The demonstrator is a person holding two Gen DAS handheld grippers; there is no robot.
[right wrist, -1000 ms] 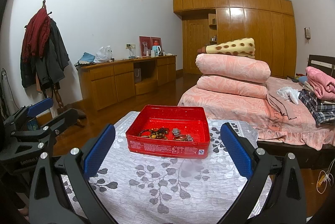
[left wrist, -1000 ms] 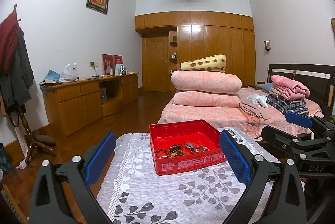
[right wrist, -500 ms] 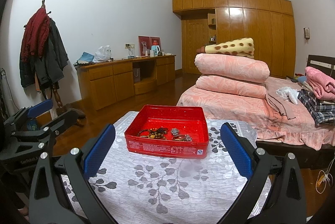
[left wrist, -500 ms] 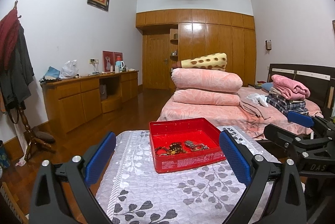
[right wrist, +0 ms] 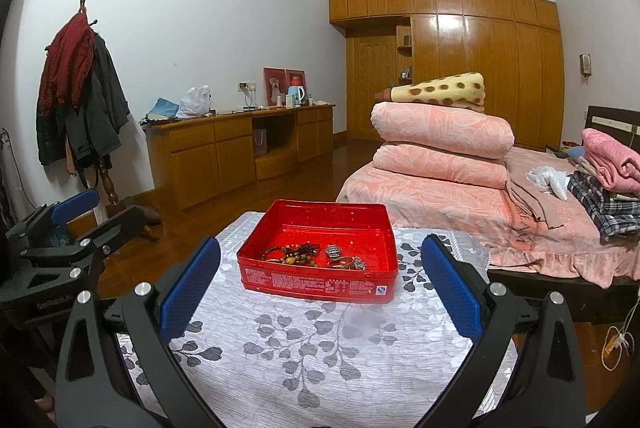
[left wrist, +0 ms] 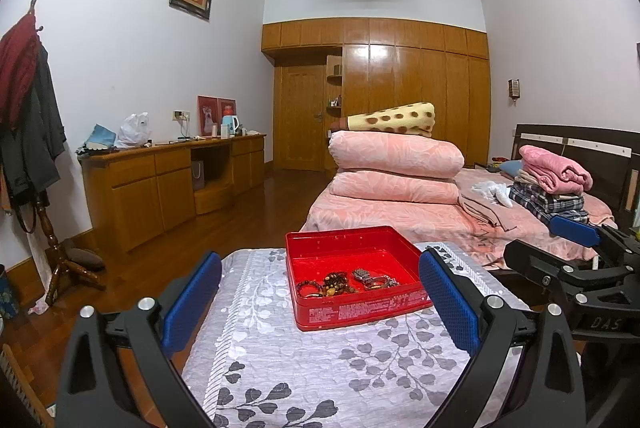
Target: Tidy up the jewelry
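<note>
A red tin box (left wrist: 362, 310) (right wrist: 320, 282) stands on a table with a grey leaf-pattern cloth (left wrist: 304, 364) (right wrist: 304, 348). Inside lie brown bead bracelets (left wrist: 326, 284) (right wrist: 294, 254) and a silver watch with rings (left wrist: 370, 278) (right wrist: 342, 260). My left gripper (left wrist: 320, 302) is open and empty, held before the box. My right gripper (right wrist: 320, 292) is open and empty, also before the box. The right gripper shows at the right edge of the left wrist view (left wrist: 576, 252); the left gripper shows at the left edge of the right wrist view (right wrist: 76, 224).
A bed with stacked pink quilts (left wrist: 394, 168) (right wrist: 440, 148) and folded clothes (left wrist: 552, 184) stands behind the table on the right. A wooden sideboard (left wrist: 168, 184) lines the left wall. A coat stand (right wrist: 80, 100) is at the far left.
Both grippers have shifted only slightly; the box sits a little lower in the left wrist view. Both stay open and empty.
</note>
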